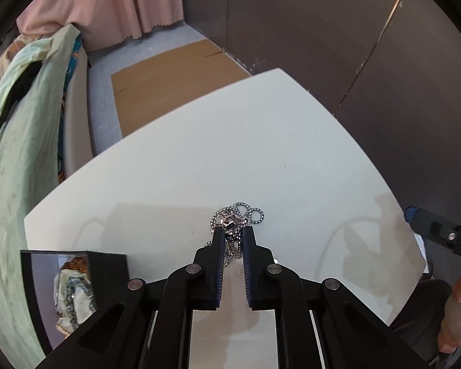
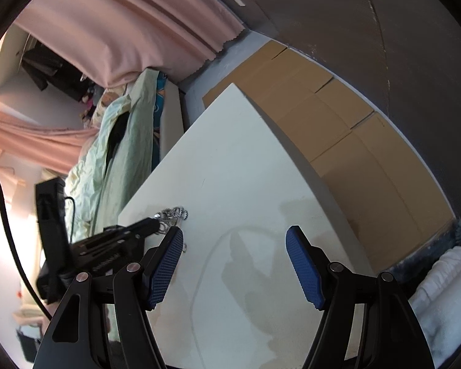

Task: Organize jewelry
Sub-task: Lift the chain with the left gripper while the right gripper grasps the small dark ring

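While the silver chain [image 1: 235,220] lies bunched in a small heap near the middle of the white desk [image 1: 261,141], it is pinched by the left claw [image 1: 233,230], whose two narrow tips are drawn close together on the pendant end of the heap. Some links are seen hanging between the fingers, and the remaining loops rest on the desk just beyond the tips. The right claw [image 2: 234,233] is held wide apart above a bare part of the desk, with nothing between its blue pads [image 2: 164,267], and the chain is seen off to its left.

The chain is judged to be light, limp and slippery: no shape will be kept when it is lifted, and loose loops are likely to trail, swing or snag on one another. The faceted metal pendant [image 1: 230,220] is judged the firmest place to be gripped, since single links could slide out from between the pads. A slow lift is called for, so that the dangling length is not whipped about. An open black box [image 1: 73,279] with crumpled contents is seen at the desk's near left edge.
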Demonstrator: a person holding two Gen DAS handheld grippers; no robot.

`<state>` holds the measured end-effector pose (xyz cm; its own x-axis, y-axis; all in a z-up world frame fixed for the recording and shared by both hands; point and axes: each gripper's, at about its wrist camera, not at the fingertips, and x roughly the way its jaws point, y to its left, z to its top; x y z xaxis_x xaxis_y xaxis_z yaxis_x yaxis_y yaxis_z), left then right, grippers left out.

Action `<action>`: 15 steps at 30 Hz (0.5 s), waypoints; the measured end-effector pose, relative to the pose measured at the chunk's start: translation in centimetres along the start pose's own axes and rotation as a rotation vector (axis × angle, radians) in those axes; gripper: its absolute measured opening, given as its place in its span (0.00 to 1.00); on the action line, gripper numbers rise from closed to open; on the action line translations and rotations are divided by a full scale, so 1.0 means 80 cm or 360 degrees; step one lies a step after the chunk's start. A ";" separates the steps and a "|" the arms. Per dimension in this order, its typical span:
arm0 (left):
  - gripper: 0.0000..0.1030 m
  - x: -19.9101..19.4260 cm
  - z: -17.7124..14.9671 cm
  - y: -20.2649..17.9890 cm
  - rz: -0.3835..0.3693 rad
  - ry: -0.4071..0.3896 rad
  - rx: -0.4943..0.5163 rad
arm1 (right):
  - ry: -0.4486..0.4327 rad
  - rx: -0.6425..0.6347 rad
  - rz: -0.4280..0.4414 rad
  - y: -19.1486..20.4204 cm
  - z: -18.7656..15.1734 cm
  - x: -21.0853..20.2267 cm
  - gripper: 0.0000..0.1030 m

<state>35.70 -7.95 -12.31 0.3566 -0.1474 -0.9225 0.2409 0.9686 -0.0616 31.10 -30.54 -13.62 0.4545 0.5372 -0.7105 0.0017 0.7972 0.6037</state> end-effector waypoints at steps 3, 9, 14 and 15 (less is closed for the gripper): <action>0.11 -0.013 -0.003 0.002 -0.0014 -0.0034 -0.0018 | 0.0011 -0.0019 -0.0007 0.002 0.000 0.004 0.68; 0.11 -0.048 0.000 0.015 -0.0028 -0.0125 -0.0038 | 0.0021 -0.0097 -0.0014 0.017 -0.002 0.010 0.68; 0.11 -0.092 0.004 0.026 -0.0026 -0.0231 -0.0054 | 0.0032 -0.0224 -0.0056 0.042 -0.006 0.020 0.68; 0.11 -0.100 0.002 0.028 -0.0026 -0.0252 -0.0059 | 0.0040 -0.0246 -0.0055 0.046 -0.007 0.023 0.68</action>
<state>33.55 -4.67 -4.98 0.4912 -0.1900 -0.8500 0.2152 0.9721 -0.0929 31.44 -26.41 -12.92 0.4344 0.5137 -0.7399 -0.1207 0.8473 0.5173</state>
